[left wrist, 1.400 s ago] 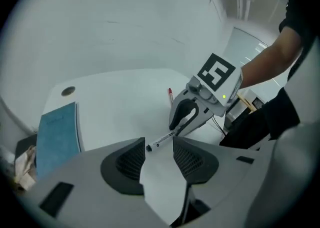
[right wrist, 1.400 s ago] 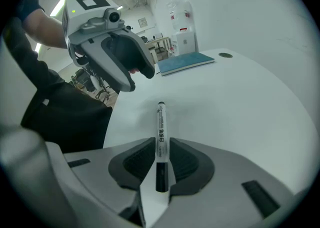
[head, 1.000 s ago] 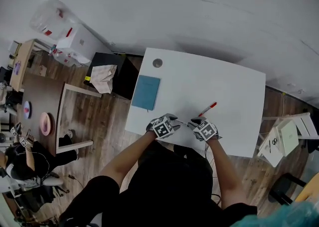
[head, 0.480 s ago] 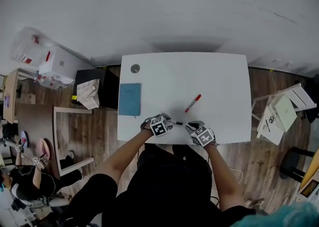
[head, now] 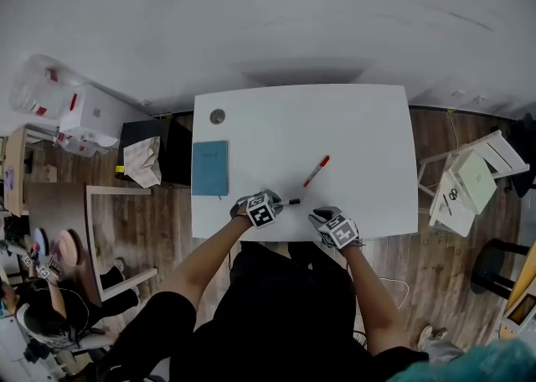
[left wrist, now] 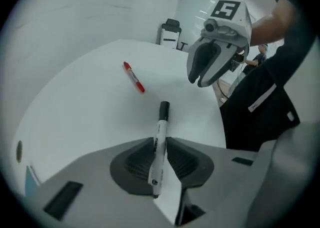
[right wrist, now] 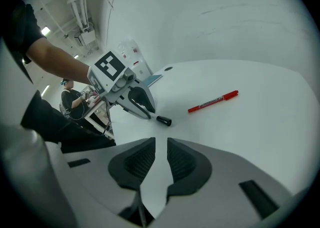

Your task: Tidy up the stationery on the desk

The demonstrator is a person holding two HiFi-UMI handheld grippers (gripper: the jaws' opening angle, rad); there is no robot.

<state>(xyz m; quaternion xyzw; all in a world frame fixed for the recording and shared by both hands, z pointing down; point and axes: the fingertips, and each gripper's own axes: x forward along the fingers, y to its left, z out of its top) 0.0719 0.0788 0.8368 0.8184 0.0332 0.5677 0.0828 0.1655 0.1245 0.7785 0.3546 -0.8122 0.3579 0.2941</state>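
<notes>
A white marker with a black cap (left wrist: pixel 163 109) lies between the pads of my left gripper (left wrist: pixel 160 140). Those jaws have just been closing and now press on the marker's barrel, and its cap (head: pixel 293 202) sticks out to the right of the left gripper (head: pixel 280 202). My right gripper (right wrist: pixel 160 144) hangs over the table's front edge, a short way from the cap (right wrist: pixel 164 120). Its jaws stand a narrow gap apart with nothing between them. A red pen (head: pixel 316 171) lies loose on the white table (head: pixel 360 129) beyond both grippers.
A blue notebook (head: pixel 209 167) lies at the table's left edge, with a small grey round disc (head: pixel 218 116) in the far left corner. Left of the table stands a black box holding a paper bag (head: pixel 144 161). A white chair (head: pixel 465 188) stands to the right.
My right gripper has drawn away from the marker toward the table's front edge. The left gripper's jaws have closed on the marker and sunk a little. The head view has swung.
</notes>
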